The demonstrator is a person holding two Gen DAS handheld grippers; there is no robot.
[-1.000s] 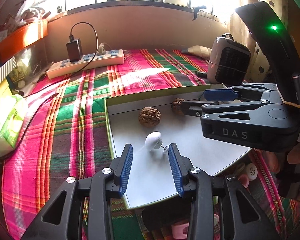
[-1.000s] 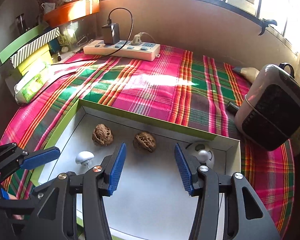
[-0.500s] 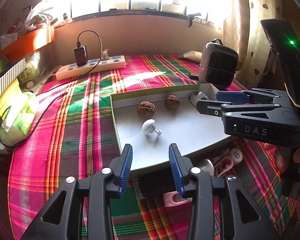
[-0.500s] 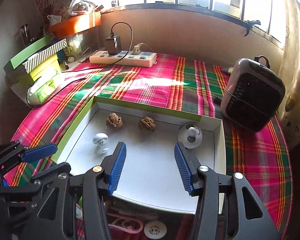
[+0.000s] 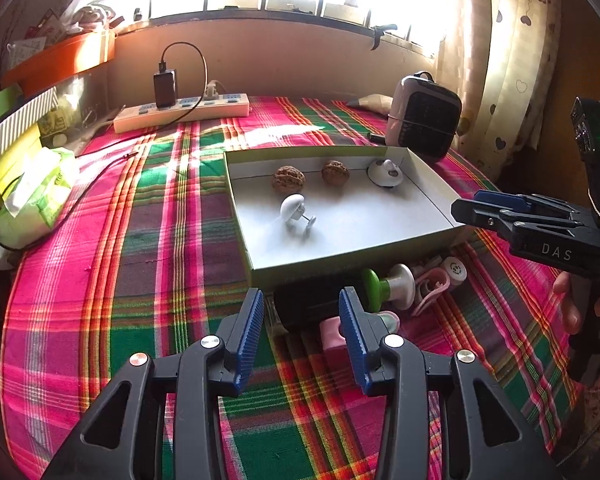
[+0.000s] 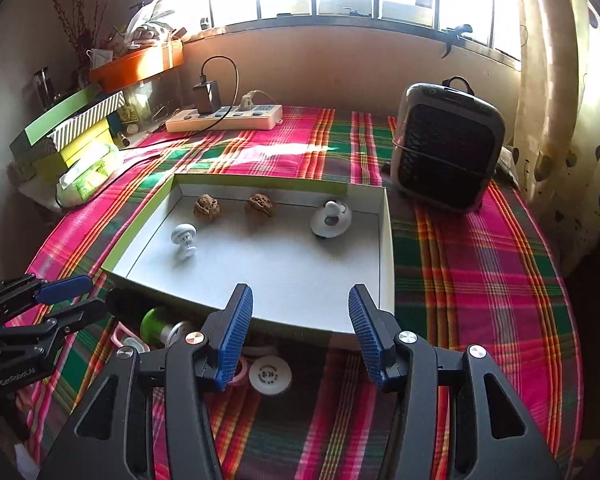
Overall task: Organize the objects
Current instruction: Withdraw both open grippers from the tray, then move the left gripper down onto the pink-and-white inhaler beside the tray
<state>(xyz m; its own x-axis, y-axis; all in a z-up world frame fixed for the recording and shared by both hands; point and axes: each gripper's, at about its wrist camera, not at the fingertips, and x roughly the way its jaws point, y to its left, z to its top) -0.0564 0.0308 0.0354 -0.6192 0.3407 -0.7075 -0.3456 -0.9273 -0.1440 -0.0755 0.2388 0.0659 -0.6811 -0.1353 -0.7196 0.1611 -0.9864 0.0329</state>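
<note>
Walnuts [image 5: 288, 179] sit in tray [image 5: 340, 256], claws [image 5: 301, 334] apart.

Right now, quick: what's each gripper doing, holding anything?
Left gripper: open, empty, above the plaid cloth short of the box.
Right gripper: open, empty, at the box's near edge.

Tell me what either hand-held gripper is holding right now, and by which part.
Nothing. The left hand-held gripper and right hand-held gripper are both open and empty.
</note>
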